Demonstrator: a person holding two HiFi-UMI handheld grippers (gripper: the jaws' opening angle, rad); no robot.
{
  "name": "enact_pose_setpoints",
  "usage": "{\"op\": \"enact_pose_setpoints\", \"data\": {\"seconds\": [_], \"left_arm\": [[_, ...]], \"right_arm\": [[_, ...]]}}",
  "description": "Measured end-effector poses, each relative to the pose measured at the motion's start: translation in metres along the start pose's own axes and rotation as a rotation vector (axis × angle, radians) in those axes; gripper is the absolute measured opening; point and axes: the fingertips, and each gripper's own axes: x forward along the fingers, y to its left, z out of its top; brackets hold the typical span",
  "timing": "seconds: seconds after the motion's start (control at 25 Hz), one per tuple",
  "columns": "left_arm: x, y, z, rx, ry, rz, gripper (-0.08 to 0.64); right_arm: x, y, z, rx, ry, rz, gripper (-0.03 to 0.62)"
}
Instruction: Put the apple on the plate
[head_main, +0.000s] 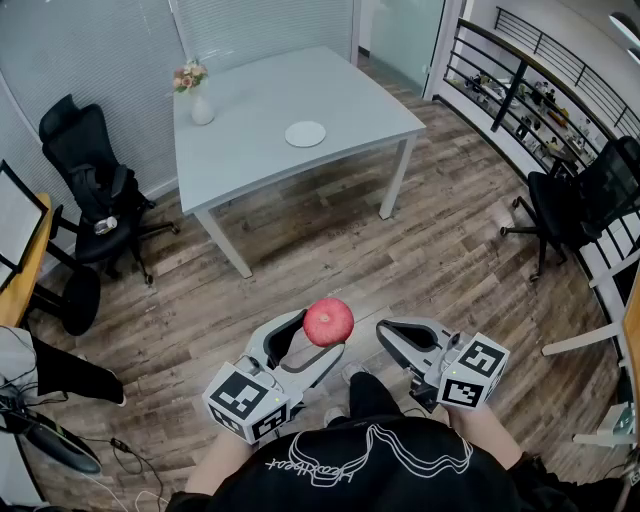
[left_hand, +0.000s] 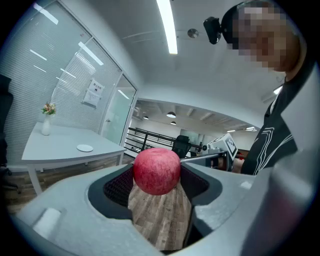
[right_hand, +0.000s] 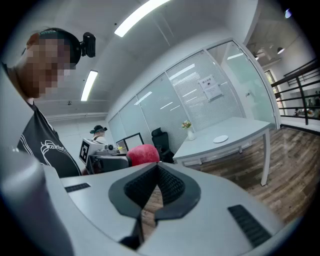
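Now the left tongs (head_main: 320, 336), held nearly level, grip the apple (head_main: 328, 321) above the floor (head_main: 320, 240); the right tongs (head_main: 385, 333), closed and empty, hover alongside, far from the plate (head_main: 305, 133) on the bench (head_main: 250, 105).

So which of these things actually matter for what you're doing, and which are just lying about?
Part of the job: the apple, gripped in the left gripper; the white plate, on the grey table.

Just lying about: the vase of flowers on that table; the black chair at the left; the second black chair at the right.
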Motion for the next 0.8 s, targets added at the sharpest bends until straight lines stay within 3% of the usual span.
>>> {"op": "enact_pose_setpoints", "data": {"seconds": [0.56,0.8], "left_arm": [[-0.034,-0.011,0.021,0.024,-0.045,0.039,0.299],[-0.045,-0.014,0.027,0.032,-0.067,0.049,0.299]], "right_arm": [[-0.003,0.032,0.013,-0.067,0.001,0.008,0.006],[-0.007,0.038,0.016,-0.04,-0.034,0.011,0.006]]}}
